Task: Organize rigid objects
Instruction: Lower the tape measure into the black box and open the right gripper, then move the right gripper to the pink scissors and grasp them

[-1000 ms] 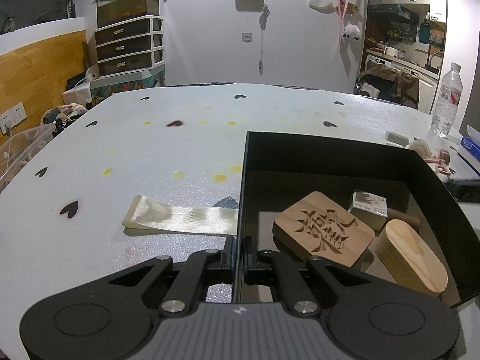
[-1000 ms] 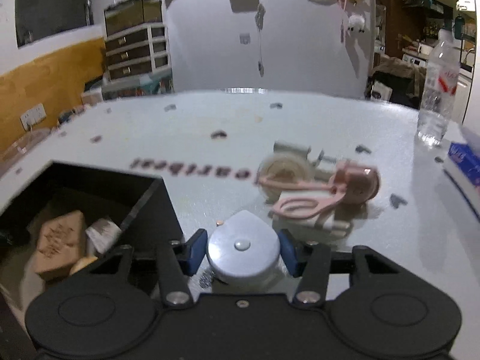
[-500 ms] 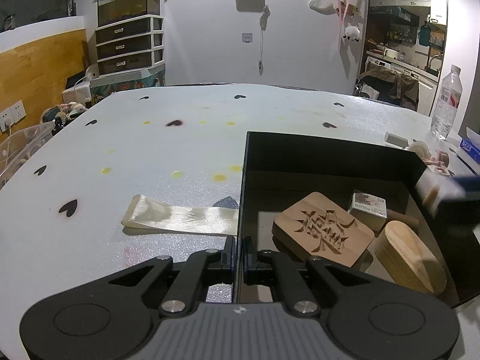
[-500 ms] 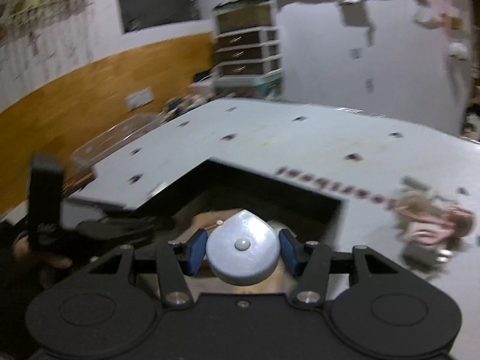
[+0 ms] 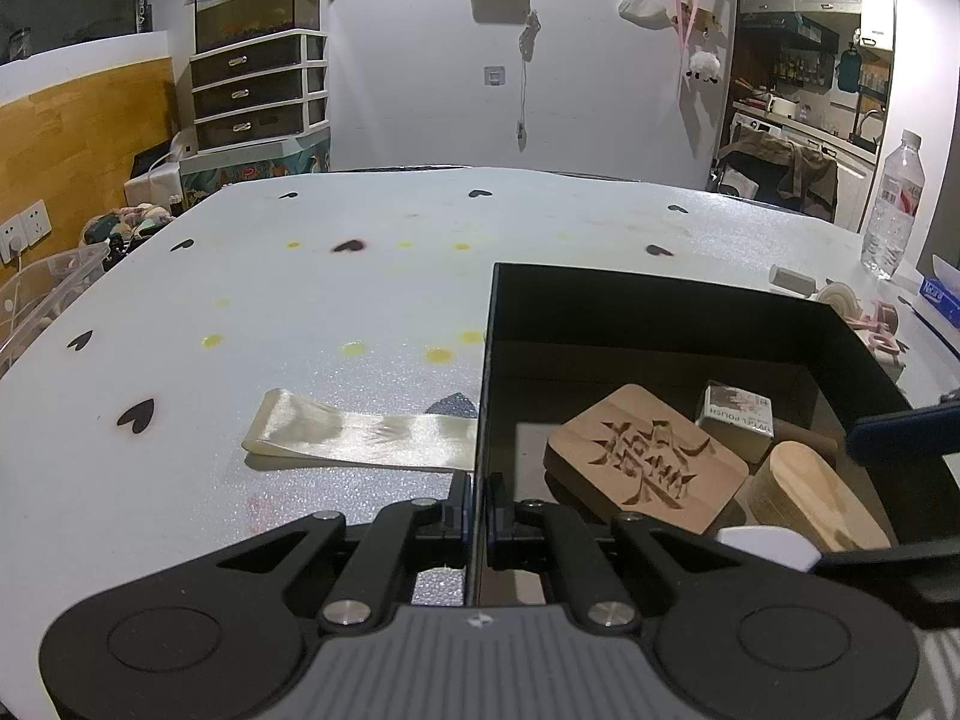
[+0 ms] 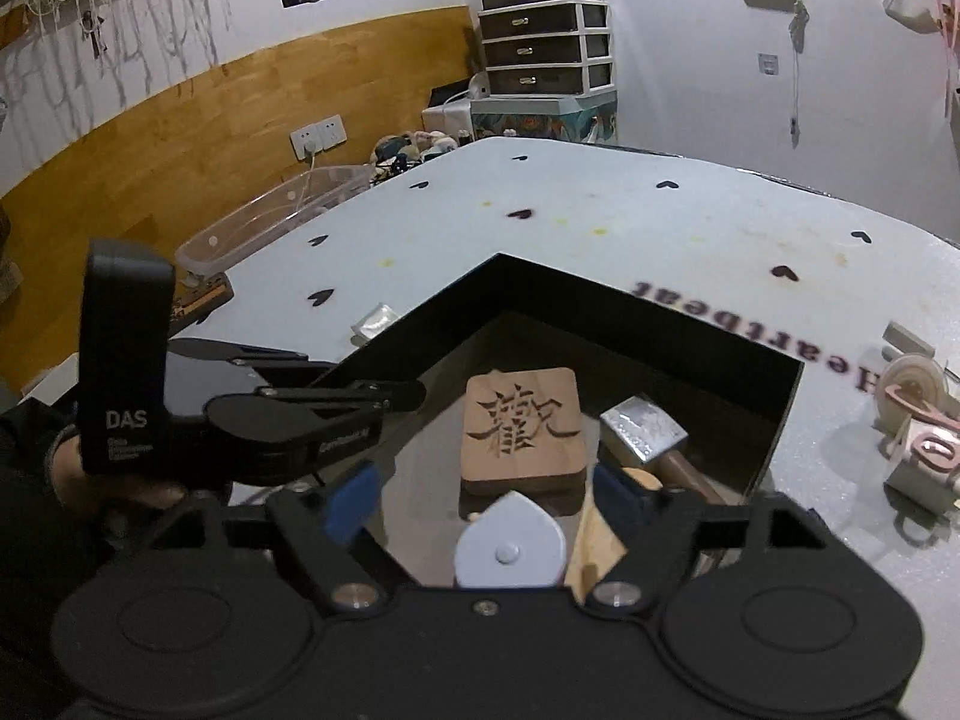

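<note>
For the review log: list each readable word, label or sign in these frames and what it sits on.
"DAS": left handheld unit's upright housing; smaller lines beneath too small to read.
"POLISH" (mirrored, preceded by blurred letters): small box in the black box.
"Heartbeat" (upside down, partly cut off): table cover.
Carved Chinese character: wooden block.
Tissue-box brand: blurred.
Bottle label: blurred.

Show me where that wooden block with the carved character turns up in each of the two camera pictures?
Left wrist view: the carved wooden block lies right of centre, low in the picture, inside the black box.
Right wrist view: the same block lies near the centre, inside the box, just beyond the pale teardrop-shaped piece.
Shared landmark: the small silvery packet just right of the block.
</note>
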{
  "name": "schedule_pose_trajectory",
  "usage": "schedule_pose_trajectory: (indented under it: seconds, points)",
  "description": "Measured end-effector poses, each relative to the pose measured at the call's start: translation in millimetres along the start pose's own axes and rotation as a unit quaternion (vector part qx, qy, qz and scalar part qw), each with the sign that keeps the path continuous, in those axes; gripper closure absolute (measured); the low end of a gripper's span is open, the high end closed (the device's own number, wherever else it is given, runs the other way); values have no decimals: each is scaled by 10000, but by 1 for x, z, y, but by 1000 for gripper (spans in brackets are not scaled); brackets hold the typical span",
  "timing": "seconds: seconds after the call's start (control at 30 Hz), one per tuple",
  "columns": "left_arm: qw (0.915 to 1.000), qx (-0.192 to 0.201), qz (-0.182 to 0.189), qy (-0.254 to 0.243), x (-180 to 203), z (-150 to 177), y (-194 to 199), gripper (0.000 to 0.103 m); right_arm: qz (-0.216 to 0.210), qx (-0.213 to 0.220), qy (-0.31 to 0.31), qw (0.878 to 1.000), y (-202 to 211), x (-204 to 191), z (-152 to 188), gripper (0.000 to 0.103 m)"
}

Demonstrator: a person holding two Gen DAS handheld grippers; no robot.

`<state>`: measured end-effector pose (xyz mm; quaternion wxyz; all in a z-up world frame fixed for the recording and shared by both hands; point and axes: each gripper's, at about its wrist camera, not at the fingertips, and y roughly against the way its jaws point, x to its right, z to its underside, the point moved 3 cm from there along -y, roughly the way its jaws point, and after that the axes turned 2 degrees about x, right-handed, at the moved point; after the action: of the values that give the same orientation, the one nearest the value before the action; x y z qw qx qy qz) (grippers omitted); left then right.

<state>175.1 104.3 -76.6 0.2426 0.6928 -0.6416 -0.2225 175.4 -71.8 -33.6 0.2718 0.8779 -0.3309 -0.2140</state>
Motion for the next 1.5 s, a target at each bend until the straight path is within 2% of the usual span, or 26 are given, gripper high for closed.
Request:
schedule_pose_trajectory:
  seconds: [0.1,0.17,0.23,0.7,0.9,1.17,1.27,1.4,1.5]
  points:
    - [10000,-3,-4,-2,0,0,0,98,34,-7,-65,10000,2,1,0,16]
    - [10000,-3,-4,-2,0,0,0,98,81,-29,-154,9998,3,4,0,4]
    - [10000,-4,-4,-3,0,0,0,98,91,3,-231,9997,6,6,-1,1]
    - [10000,-5,-15,-16,-1,0,0,98,496,312,-470,9972,29,32,-5,0]
    - [10000,-4,-12,-11,0,0,0,98,1244,438,-948,9867,37,76,-4,0]
    - [10000,-4,-15,-25,-1,0,1,98,2395,798,-1331,9584,46,155,-5,0]
    - [10000,-17,-15,-25,-1,0,1,98,2732,813,-1264,9501,44,189,-8,0]
    - [10000,-32,-32,-37,1,-1,1,98,2994,527,-1002,9474,31,228,-10,0]
    - [10000,-43,-46,-49,2,-2,0,98,2730,502,-1113,9542,23,253,-8,2]
